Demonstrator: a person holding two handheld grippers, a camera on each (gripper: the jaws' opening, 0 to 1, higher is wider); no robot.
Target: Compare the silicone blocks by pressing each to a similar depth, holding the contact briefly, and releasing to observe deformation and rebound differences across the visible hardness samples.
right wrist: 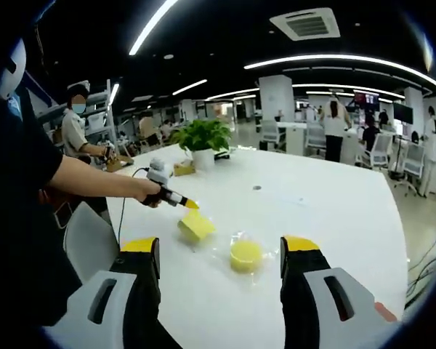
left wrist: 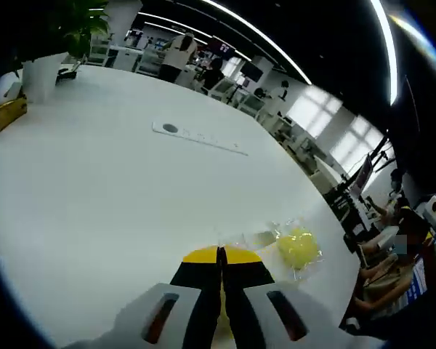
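Two yellow silicone samples lie on the white desk [right wrist: 334,218]: a square block [right wrist: 195,226] on the left and a round block [right wrist: 245,255] in clear wrap just right of it. The left gripper [right wrist: 190,204], held in a hand [right wrist: 150,192], has its jaws shut, tips touching the square block's far edge. The right gripper [right wrist: 221,254] hovers near the round block, jaws wide. A potted plant [right wrist: 202,142] stands at the far side

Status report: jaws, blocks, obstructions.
Left gripper shut, tips on the yellow block. Right gripper open, held short of the round yellow block. Nothing between.
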